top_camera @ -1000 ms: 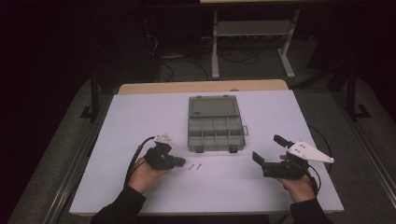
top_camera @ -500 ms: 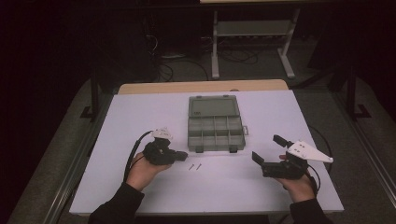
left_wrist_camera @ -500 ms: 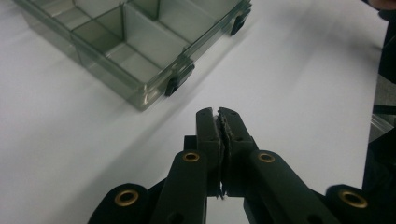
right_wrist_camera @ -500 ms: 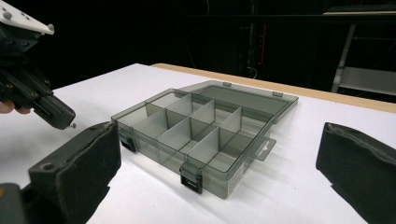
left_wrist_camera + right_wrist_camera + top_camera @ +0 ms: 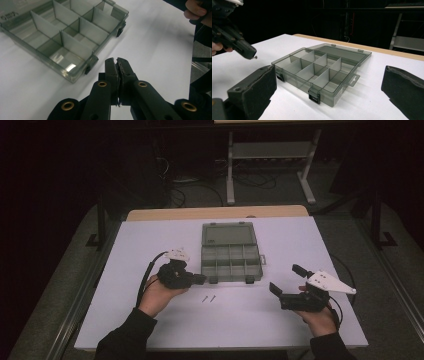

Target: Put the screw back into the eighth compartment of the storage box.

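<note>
A smoky clear compartment box (image 5: 231,256) lies open in the middle of the white table, its cells empty and its lid (image 5: 229,234) folded back. My left gripper (image 5: 201,279) hovers by the box's near left corner (image 5: 75,75). Its jaws are shut (image 5: 117,62) on a small screw (image 5: 256,57) that pokes out at the tip (image 5: 252,54). Two more screws (image 5: 208,298) lie on the table just in front of the box. My right gripper (image 5: 288,280) rests at the right, open, looking at the box (image 5: 317,71) between its wide-apart pads (image 5: 262,82).
A wooden strip (image 5: 215,213) edges the table's far side. Beyond it stand a metal rack (image 5: 270,155) and cables on the dark floor. Bare white tabletop (image 5: 150,330) lies along the near edge and on both sides of the box.
My left gripper has lifted off the table and shifted toward the box's near left corner, jaws still shut. The right gripper has stayed put.
</note>
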Motion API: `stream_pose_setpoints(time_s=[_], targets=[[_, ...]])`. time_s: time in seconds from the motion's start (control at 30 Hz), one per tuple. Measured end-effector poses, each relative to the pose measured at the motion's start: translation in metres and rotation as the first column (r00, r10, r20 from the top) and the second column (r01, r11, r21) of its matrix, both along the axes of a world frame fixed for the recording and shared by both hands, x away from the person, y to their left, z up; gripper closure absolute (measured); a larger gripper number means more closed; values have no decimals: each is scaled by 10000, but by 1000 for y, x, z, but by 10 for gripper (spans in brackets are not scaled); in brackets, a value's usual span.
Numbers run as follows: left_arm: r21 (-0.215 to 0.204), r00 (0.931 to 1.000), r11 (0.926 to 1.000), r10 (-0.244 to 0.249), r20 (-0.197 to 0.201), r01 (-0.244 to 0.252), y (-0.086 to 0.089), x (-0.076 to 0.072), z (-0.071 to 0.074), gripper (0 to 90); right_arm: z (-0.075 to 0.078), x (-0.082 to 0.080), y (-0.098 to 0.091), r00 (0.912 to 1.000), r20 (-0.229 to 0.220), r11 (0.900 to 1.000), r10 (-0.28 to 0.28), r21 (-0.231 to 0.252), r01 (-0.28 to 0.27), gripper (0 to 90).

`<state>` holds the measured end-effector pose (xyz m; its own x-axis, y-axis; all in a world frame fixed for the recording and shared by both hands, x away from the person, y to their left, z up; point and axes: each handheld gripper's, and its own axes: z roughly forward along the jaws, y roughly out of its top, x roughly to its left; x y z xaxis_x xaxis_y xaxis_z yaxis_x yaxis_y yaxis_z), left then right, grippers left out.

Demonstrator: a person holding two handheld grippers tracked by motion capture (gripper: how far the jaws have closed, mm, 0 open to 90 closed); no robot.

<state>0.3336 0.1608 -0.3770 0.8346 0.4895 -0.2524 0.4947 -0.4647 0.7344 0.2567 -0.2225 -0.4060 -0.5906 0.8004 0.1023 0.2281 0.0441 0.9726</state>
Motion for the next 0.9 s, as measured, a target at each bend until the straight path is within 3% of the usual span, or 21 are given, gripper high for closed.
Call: stream_pose_setpoints(time_s=[0.4,0.9], targets=[[-36,9986,9993,-360,396,362,-18,16,16,884,0,0,0,10000,9,10000,10,46,-10,0],[-424,9954,9967,-660,688,690,-45,39,25,884,0,0,-1,10000,-10,10000,8,73,-8,0]])
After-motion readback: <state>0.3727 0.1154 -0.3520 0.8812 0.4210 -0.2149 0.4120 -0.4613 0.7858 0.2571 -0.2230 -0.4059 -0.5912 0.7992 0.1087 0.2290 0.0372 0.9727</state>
